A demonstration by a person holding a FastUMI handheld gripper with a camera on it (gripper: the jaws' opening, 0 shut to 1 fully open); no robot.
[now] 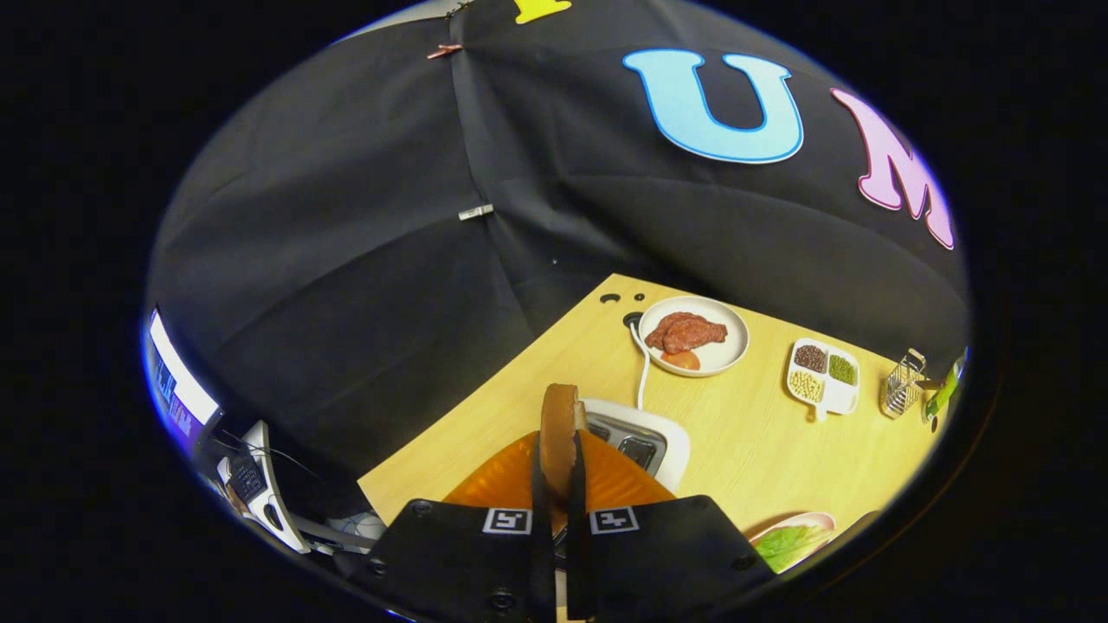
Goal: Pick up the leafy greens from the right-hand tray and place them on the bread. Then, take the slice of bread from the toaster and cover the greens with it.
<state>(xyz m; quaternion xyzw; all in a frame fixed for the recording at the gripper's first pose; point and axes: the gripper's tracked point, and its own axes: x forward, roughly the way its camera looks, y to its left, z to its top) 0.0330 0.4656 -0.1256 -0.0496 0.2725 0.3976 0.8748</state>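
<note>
My gripper is shut on a slice of bread, which stands on edge between the two black fingers and sticks up past their tips. The slice hangs over an orange plate that lies directly under the fingers. Just beyond the plate stands the white toaster with its slots showing. To the right of the fingers, a tray holds leafy greens. The fingers hide what lies on the orange plate.
On the wooden table beyond the toaster sits a white plate with meat and a tomato slice. Right of it are a divided white dish of beans and a small wire basket. A white cord runs from the toaster.
</note>
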